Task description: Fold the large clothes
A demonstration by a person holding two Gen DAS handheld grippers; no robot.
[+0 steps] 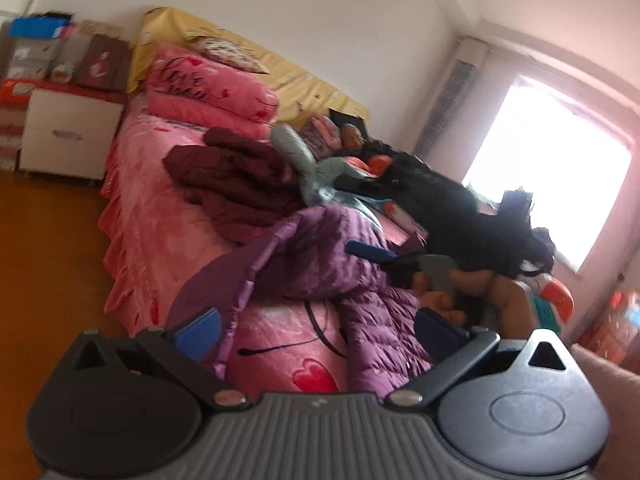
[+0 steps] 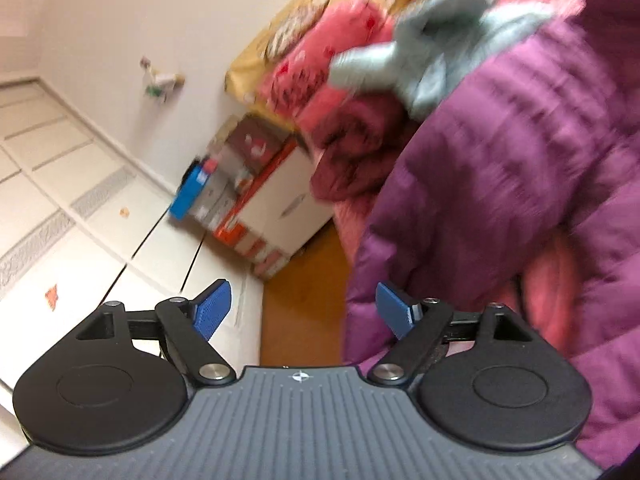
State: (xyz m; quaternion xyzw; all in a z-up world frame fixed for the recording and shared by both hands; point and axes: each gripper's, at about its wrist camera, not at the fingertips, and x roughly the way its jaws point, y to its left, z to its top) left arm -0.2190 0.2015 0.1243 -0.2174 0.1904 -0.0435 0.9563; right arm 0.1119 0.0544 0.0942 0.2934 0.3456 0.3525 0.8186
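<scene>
Home bedrm: bed (image 1: 136, 216), nightstand (image 1: 68, 140), wardrobe (image 2: 48, 184).

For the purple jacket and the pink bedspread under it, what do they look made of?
Purple jacket: looks like thin synthetic shell over padding, going by its slight sheen and stitched, puffy quilted rows. Pink bedspread: looks like soft plush or fleece, matte and fuzzy, with printed red hearts and a ruffled skirt at the edge; blur leaves the weave unclear.

Your right view smears the purple coat (image 2: 500, 168) and grey garment (image 2: 432, 64); its right edge crops the coat. Window (image 1: 552, 168) glare hides detail.
</scene>
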